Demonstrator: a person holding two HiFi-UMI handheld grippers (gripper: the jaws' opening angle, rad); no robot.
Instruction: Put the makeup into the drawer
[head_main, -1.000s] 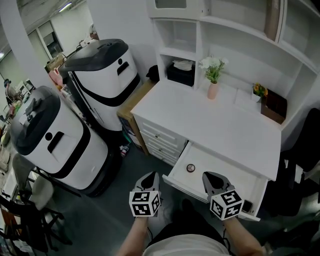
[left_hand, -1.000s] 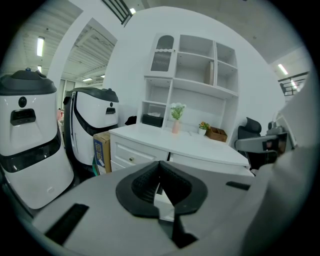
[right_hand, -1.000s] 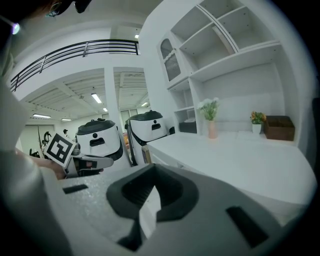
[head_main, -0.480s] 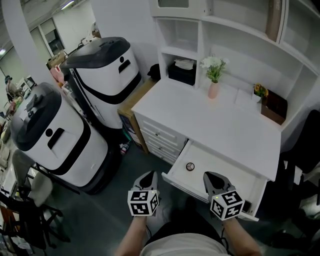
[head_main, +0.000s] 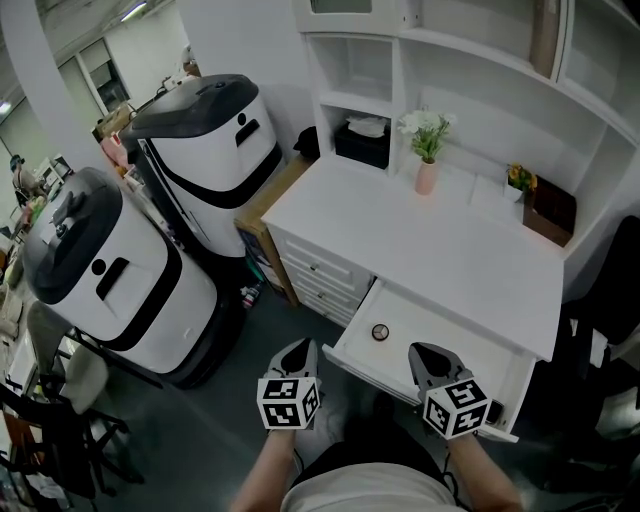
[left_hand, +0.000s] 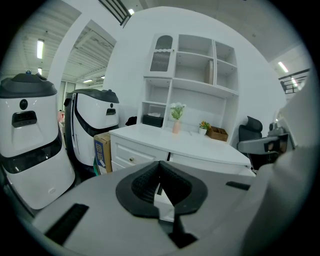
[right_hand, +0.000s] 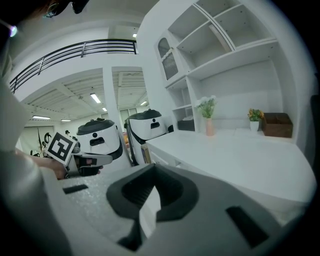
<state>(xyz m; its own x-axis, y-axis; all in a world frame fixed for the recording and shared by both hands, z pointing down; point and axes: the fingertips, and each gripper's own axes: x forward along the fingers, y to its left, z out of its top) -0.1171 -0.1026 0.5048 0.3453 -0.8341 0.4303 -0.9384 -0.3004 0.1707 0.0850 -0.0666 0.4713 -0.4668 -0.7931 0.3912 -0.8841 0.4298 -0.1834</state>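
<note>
The desk's top drawer (head_main: 352, 360) stands pulled open. A small round dark makeup compact (head_main: 380, 332) lies on the drawer's white floor near its left end. My left gripper (head_main: 298, 352) hovers just left of the drawer's front corner, shut with nothing between its fingers; in its own view the left gripper (left_hand: 160, 166) has its black pads meeting. My right gripper (head_main: 426, 356) sits over the drawer's front edge to the right of the compact, also shut and holding nothing. In its own view the right gripper (right_hand: 154, 169) points over the white desk top (right_hand: 240, 155).
Two large white-and-black machines (head_main: 205, 150) (head_main: 100, 270) stand left of the desk, with a cardboard box (head_main: 262, 205) against the desk's side. On the desk are a pink vase of flowers (head_main: 426, 170) and a brown box (head_main: 548, 212). A black chair (head_main: 612, 290) is at the right.
</note>
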